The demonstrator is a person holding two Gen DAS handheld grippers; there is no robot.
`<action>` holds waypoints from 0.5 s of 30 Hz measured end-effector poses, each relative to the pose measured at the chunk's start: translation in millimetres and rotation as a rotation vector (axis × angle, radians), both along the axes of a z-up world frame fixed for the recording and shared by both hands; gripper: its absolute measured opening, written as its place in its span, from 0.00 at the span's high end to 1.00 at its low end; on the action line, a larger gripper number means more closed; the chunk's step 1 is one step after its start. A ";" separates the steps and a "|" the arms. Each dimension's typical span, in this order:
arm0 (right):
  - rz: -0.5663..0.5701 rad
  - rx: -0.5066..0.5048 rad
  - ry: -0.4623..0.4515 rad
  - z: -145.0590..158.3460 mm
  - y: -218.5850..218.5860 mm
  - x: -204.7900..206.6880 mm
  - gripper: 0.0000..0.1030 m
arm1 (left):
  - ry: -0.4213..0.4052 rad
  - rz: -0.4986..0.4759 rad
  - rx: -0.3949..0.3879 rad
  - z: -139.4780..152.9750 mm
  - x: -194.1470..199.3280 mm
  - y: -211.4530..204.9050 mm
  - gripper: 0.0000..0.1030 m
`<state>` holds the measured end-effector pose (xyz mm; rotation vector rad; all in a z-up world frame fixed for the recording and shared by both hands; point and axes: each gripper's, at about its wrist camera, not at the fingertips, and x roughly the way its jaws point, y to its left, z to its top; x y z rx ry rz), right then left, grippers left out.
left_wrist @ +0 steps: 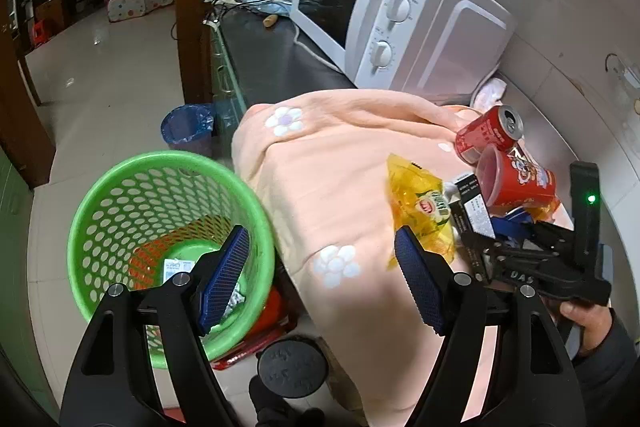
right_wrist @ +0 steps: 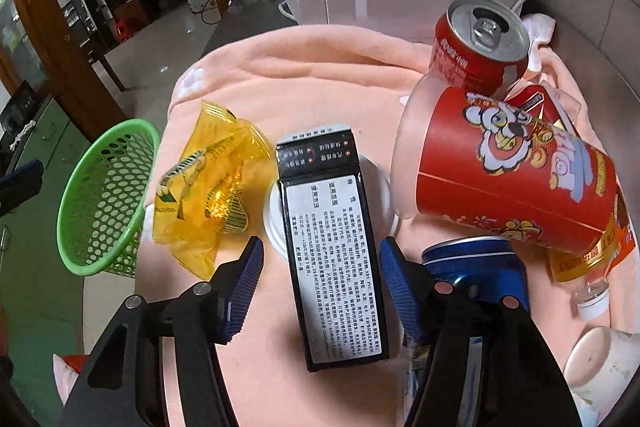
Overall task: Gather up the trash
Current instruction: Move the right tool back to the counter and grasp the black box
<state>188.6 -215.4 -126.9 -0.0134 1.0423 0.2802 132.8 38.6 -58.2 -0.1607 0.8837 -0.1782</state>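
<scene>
Tongs on the right (right_wrist: pixel 322 281) stand open with the black box (right_wrist: pixel 332 247) lying flat between their blue pads (right_wrist: pixel 248 287), neither pad touching it. The box rests on the peach cloth (right_wrist: pixel 320 95) that covers the counter, partly over a white lid (right_wrist: pixel 276 215). Just left of it lies a crumpled yellow wrapper (right_wrist: pixel 208 183); to its right a red paper cup (right_wrist: pixel 508 167) lies on its side, leaning over a blue can (right_wrist: pixel 476 263), with a red can (right_wrist: pixel 476 47) behind it. The left tongs (left_wrist: pixel 320 271) are also open and grip nothing, hanging over the cloth's edge, one pad above the green basket (left_wrist: pixel 120 187) on the floor beside the counter. A few scraps lie in the basket's bottom. Behind the cloth a white microwave (left_wrist: pixel 384 27) stands on the counter (left_wrist: pixel 264 63).
</scene>
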 end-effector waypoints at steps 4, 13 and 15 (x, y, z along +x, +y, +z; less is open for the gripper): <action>-0.007 0.002 0.007 -2.4 -1.8 -0.2 0.55 | 0.004 -0.024 -0.007 0.9 7.5 -9.4 0.28; -0.017 0.047 -0.024 11.5 -11.8 -20.5 0.56 | 0.029 -0.118 -0.039 -6.0 25.0 -48.2 0.28; -0.023 0.062 -0.034 15.7 -15.2 -24.3 0.56 | 0.040 -0.140 -0.041 -9.0 29.6 -59.3 0.28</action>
